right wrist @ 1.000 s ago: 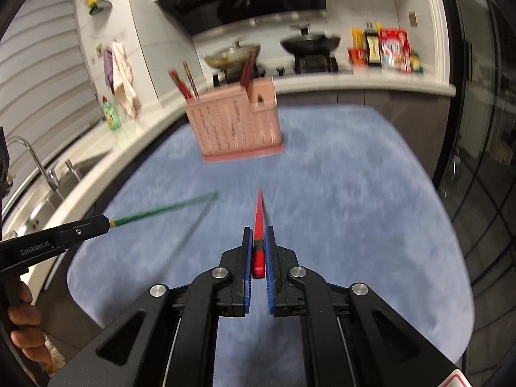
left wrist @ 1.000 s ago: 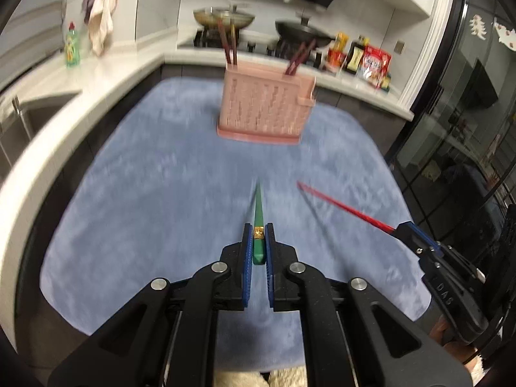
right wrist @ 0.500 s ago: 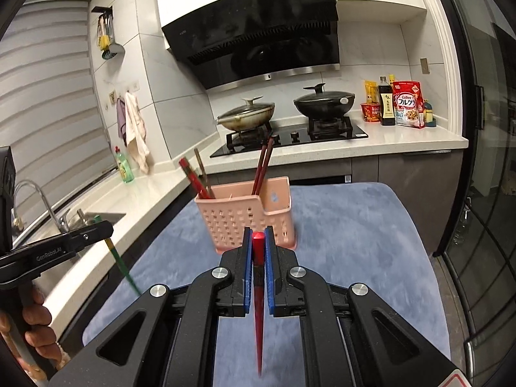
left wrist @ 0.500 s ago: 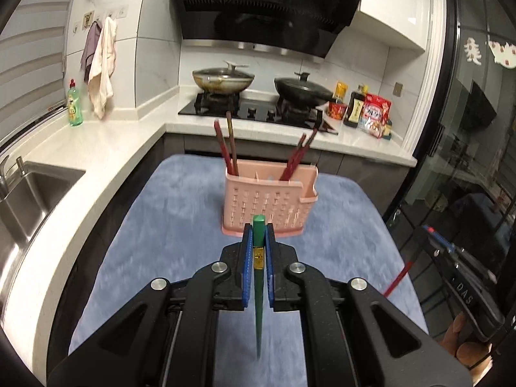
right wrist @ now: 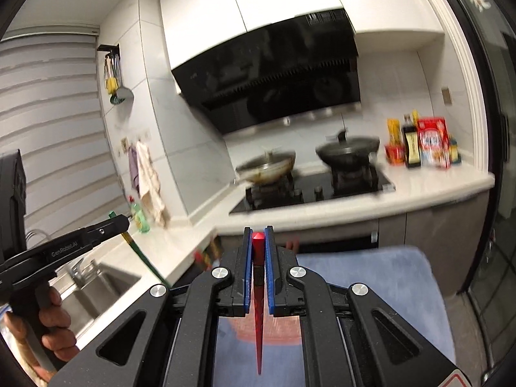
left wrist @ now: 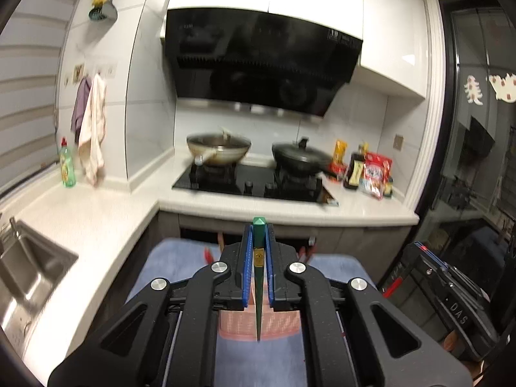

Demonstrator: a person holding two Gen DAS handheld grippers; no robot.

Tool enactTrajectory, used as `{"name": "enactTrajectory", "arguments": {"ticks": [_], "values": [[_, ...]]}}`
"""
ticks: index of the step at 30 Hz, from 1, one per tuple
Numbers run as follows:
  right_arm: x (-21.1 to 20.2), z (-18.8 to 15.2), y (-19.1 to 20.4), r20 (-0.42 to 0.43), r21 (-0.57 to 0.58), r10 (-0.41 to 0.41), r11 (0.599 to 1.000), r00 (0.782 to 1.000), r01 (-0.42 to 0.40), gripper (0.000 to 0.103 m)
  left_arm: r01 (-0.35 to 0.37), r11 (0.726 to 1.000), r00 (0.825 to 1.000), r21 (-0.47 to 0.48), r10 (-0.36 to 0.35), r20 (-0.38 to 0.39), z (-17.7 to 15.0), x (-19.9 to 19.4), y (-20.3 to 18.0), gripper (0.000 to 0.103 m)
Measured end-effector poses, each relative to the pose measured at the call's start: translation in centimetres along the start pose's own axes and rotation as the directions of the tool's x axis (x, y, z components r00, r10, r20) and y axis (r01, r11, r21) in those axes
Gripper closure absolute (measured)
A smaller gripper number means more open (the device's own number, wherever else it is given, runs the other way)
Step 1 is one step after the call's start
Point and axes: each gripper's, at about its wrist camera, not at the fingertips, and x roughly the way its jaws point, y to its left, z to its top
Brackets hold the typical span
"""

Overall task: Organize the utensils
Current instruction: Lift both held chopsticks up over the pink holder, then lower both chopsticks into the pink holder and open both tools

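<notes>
The left gripper [left wrist: 258, 242] has its jaws clamped on a green chopstick [left wrist: 258, 293], tip hanging down below them. The right gripper [right wrist: 258, 245] is likewise clamped on a red chopstick [right wrist: 258, 316], tip down. Below and beyond both jaws sits the pink holder [left wrist: 277, 322] (mostly hidden by the grippers) on a blue mat [right wrist: 371, 277].

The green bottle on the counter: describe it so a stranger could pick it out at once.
Start at the steel sink on the left and follow the white countertop back to the wall. There the green bottle stands upright, just left of the hanging towels. It is the only green, red-capped thing there; the other bottles and packets cluster right of the stove.
</notes>
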Motion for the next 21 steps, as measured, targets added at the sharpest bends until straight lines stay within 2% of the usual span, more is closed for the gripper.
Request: {"name": "enactTrajectory", "arguments": {"ticks": [7, 11, 15, 21], "values": [[5.2, 3.8, 0.7, 0.052, 0.0, 0.011, 1.0, 0.999, -0.011, 0.096, -0.015, 1.0, 0.997, -0.007, 0.016, 0.07, 3.8, 3.4, -0.1, 0.096], [7.8, 4.3, 1.0, 0.059, -0.01, 0.011, 1.0, 0.998, -0.01, 0.096, -0.032, 0.999, 0.997, -0.005, 0.032, 0.076, 4.3, 5.2, 0.2, 0.096], [10.5, 3.0, 0.6, 0.023, 0.011, 0.028, 1.0, 0.999, -0.028, 0.096, -0.039, 0.999, 0.997, -0.004, 0.039, 0.06, 3.5, 7.3, 0.5, 0.096], [13.7, -1.2, -1.3, -0.075, 0.042, 0.028, 0.999, 0.997, -0.025, 0.096, -0.046, 0.999, 0.999, -0.004, 0.046, -0.005, 0.5, 10.5, 1.4, 0.096]]}}
